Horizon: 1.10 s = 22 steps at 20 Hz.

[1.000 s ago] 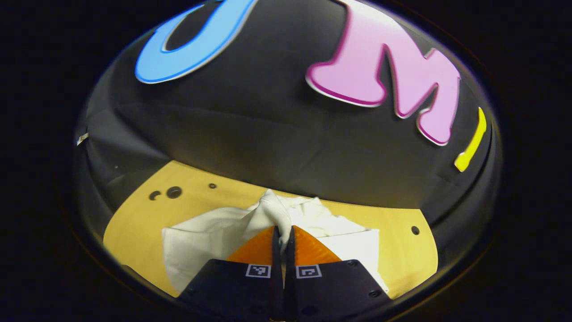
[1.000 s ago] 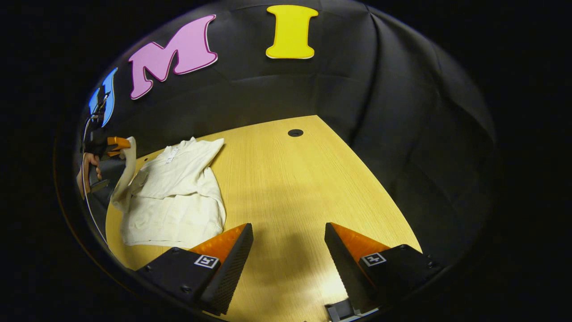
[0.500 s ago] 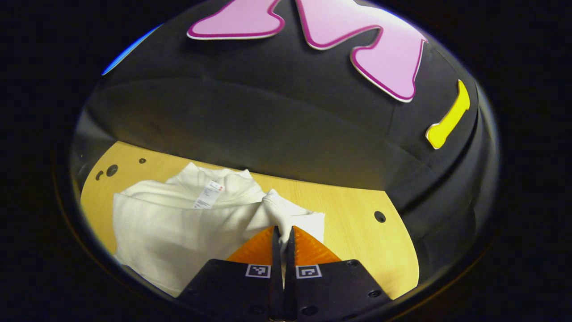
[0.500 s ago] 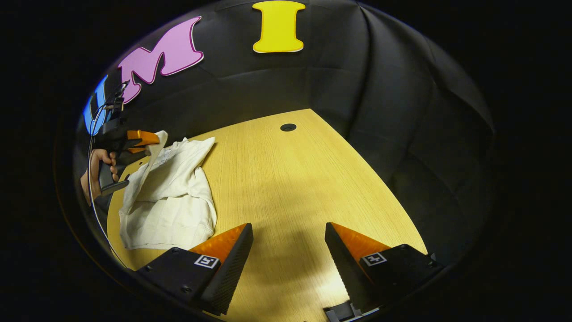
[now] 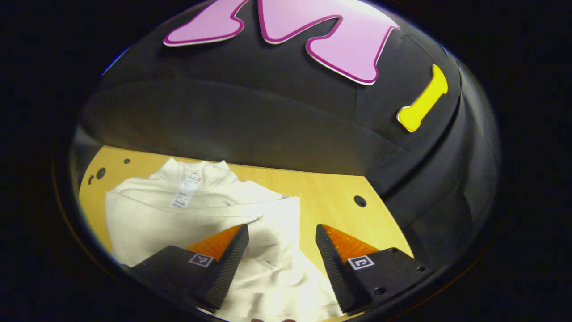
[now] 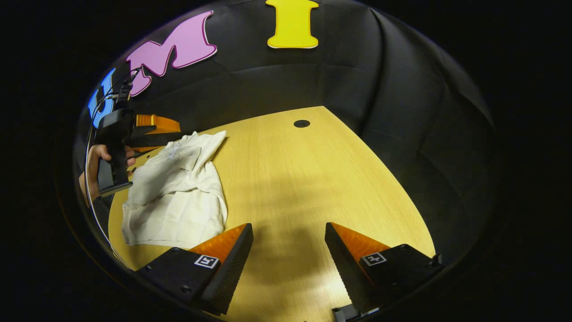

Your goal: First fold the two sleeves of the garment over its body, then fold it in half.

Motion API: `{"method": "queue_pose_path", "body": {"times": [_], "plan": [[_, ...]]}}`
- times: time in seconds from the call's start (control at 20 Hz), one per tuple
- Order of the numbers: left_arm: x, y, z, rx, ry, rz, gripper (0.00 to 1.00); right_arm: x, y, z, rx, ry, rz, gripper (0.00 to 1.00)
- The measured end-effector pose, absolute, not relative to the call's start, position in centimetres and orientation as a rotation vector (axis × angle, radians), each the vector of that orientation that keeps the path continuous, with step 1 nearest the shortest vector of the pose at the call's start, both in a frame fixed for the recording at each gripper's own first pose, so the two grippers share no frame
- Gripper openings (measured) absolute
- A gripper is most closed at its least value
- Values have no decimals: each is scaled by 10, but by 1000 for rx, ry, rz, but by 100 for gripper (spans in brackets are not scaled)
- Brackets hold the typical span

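My left gripper (image 5: 279,250) hangs released over the garment (image 5: 187,219); my right gripper (image 6: 288,250) gapes beside it. Soft, light, floppy: I'd pinch its hem corners.

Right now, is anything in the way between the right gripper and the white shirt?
Nothing visible is. Only bare wooden table lies between the open right gripper and the white shirt.

A light yellow wood-grain table (image 6: 313,188) is carrying a cream-white fabric garment (image 6: 176,197), which is lying crumpled near its left edge, a sleeve folded over the body. A small round dark hole (image 6: 301,123) is sitting near the surface's far edge.
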<state>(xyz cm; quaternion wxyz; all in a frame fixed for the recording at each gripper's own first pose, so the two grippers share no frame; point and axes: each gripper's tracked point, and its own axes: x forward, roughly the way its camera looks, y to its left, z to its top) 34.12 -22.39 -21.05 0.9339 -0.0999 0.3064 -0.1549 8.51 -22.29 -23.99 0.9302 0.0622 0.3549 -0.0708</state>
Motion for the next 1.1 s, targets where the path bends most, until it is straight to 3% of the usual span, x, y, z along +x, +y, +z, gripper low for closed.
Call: {"method": "queue_pose_path", "body": {"times": [0.05, 0.15, 0.4, 0.8, 1.1], "plan": [[333, -210, -210, -174, 621, -298, 95, 87, -218, -241, 133, 728, -131, 99], [309, -187, -209, -138, 610, -287, 98, 91, -204, -243, 143, 734, -97, 99], [242, -113, -222, -106, 613, -161, 98, 93, -168, -250, 129, 754, -8, 99], [128, 7, -290, -229, 769, 129, 98, 105, -102, -270, 153, 792, 106, 99], [95, 53, -330, -242, 847, 204, 98, 110, -82, -294, 144, 836, 99, 99]]}}
